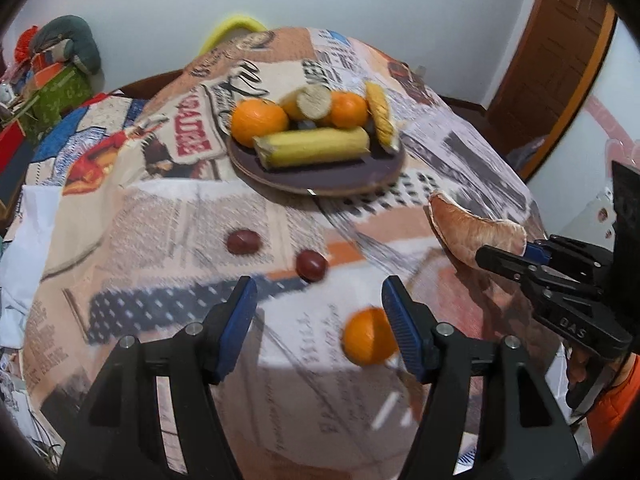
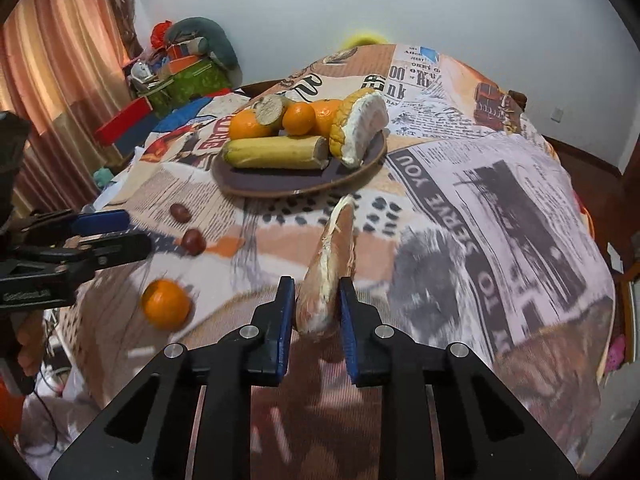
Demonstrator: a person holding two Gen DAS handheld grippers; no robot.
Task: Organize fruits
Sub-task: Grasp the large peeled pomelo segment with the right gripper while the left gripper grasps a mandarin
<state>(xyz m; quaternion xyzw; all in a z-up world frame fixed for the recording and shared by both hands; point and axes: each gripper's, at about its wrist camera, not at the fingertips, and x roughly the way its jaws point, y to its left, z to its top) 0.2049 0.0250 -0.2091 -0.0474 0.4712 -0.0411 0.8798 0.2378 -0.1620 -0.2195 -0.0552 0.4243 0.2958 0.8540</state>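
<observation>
A dark plate on the table holds oranges, a banana piece and a pomelo wedge. My right gripper is shut on a peeled pomelo segment and holds it above the table. My left gripper is open and empty above the table. A loose orange lies by its right finger. Two dark red fruits lie ahead of it.
The table has a newspaper-print cloth. Boxes and cushions pile up at the far left by a curtain. A wooden door stands at the right. A yellow chair back shows behind the table.
</observation>
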